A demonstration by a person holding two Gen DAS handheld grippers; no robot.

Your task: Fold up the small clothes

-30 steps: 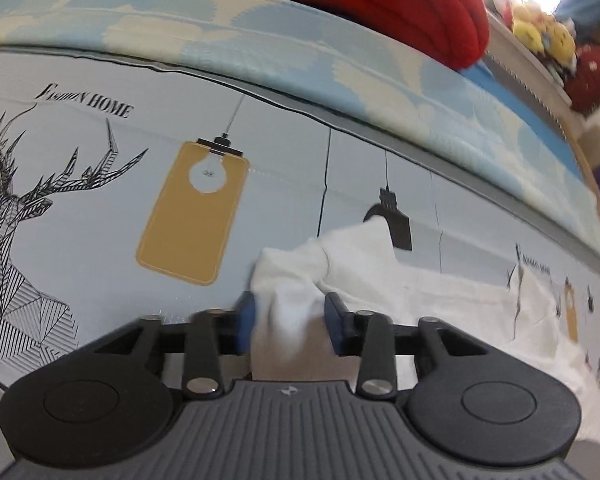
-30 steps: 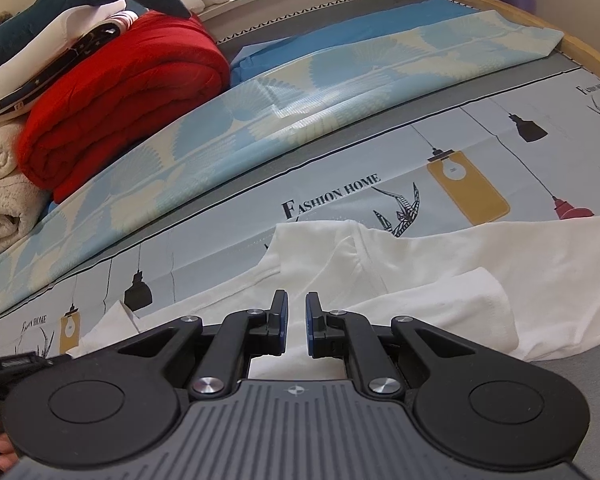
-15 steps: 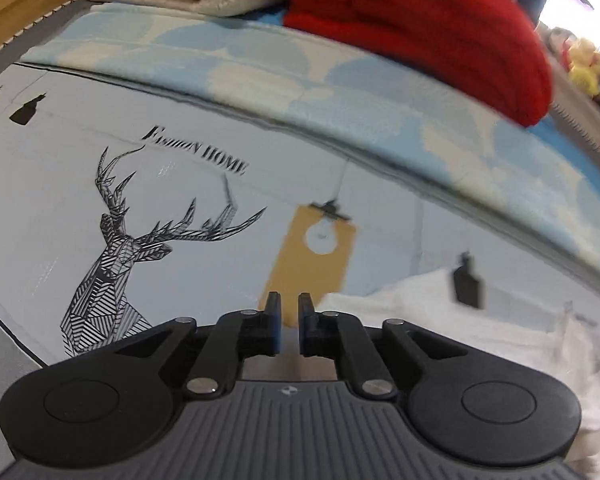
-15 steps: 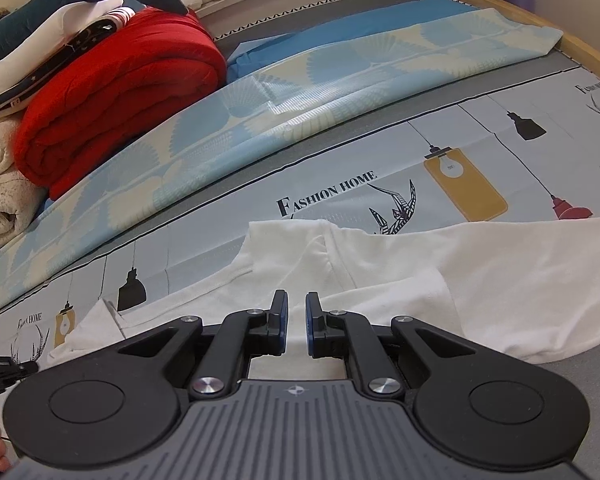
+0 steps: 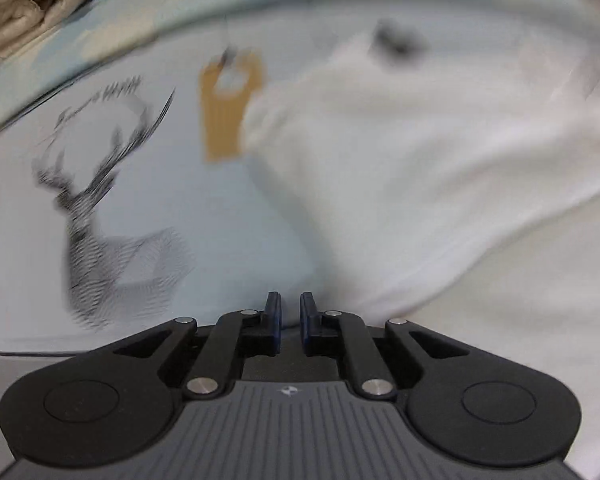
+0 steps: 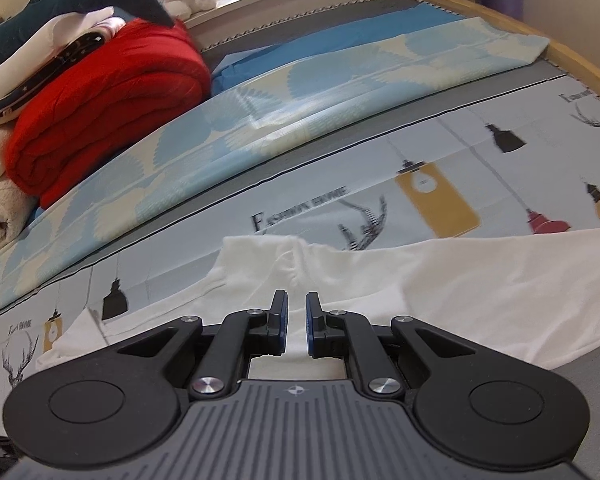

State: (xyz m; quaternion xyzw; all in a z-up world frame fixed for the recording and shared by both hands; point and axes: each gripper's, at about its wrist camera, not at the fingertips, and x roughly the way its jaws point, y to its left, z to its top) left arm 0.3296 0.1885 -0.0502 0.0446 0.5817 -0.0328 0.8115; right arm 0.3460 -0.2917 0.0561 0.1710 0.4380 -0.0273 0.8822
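Rolls left gripper (image 5: 286,316) beside deer print (image 5: 100,248), jaws nearly together, just parting, nothing visible between; keeps shirt (image 5: 420,200) right of deer print.

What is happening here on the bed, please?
A person is folding a small white garment on a printed bedsheet, with a hand-held gripper in each hand. The left hand-held gripper has just been closing, with its jaws almost together at the cloth's edge. The right hand-held gripper hovers nearly shut over the garment. The fold is not finished.
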